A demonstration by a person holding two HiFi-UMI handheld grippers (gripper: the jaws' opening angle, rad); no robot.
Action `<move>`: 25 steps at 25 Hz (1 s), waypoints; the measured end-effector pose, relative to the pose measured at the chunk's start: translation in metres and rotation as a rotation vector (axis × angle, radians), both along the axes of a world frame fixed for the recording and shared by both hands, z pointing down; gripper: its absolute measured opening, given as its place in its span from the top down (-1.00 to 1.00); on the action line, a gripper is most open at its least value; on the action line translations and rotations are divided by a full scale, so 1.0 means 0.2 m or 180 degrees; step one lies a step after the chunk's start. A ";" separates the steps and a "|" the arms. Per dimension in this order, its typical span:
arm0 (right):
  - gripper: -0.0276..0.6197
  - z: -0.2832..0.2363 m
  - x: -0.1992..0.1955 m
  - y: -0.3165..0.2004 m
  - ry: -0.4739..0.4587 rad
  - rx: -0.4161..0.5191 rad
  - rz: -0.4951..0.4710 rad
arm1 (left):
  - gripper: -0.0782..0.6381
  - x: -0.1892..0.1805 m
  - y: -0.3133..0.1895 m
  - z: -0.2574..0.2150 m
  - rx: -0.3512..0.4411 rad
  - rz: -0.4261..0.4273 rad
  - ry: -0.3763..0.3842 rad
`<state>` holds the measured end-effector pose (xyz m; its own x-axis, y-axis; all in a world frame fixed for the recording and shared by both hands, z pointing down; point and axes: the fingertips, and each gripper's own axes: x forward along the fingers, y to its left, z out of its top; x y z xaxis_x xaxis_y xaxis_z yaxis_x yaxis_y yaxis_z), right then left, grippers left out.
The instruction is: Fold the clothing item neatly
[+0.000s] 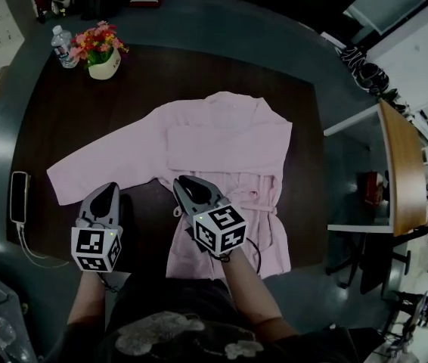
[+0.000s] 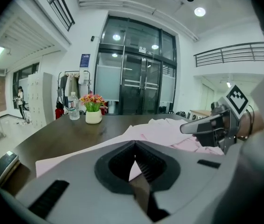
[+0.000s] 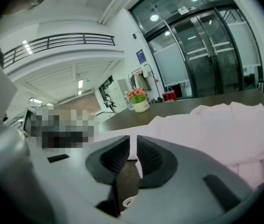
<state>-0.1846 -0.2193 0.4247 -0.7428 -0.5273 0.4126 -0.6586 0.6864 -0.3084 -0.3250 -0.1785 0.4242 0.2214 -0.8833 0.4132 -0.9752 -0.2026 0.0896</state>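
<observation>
At the far left edge of the dark table (image 1: 48,119) lies a flat dark device (image 1: 19,197) with a cable trailing off it; I can't tell what it is. Behind it stand a water bottle (image 1: 63,46) and a pot of flowers (image 1: 102,51).

My left gripper (image 1: 108,189) hangs over bare tabletop, just below the outstretched sleeve. In its own view the jaws meet at the tip with nothing between them, and the body of the tongs blocks the near part of the table.

The pink robe (image 1: 225,146) lies spread flat in the middle of the table, collar away from me. One sleeve reaches out to the left; the other seems folded in across the chest, though the layers blend together. A belt (image 1: 263,200) crosses the waist.

My right gripper (image 1: 184,181) is over the robe's lower left part, and it and my arm cover some of the hem. Its jaws stand a narrow slit apart; only pale cloth beyond shows through, nothing pinched.

At the right, a wooden desk (image 1: 399,169) is cut off by the frame.
</observation>
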 end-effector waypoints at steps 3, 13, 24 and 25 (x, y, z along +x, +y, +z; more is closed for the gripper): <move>0.81 -0.08 0.06 0.17 -0.0087 0.0089 -0.0110 | 0.76 0.09 0.16 -0.06 0.0026 -0.0092 -0.0045; 0.81 -0.09 0.08 0.73 -0.0293 -0.0018 -0.0400 | 0.76 0.21 0.56 -0.04 -0.0079 -0.0253 -0.0131; 0.81 -0.16 -0.61 0.78 -0.0113 0.0358 -0.0501 | 0.76 -0.31 0.66 -0.05 -0.0011 -0.0250 -0.0106; 0.81 -0.16 -0.70 0.77 -0.0077 0.0403 -0.0467 | 0.76 -0.38 0.66 -0.04 -0.0014 -0.0217 -0.0137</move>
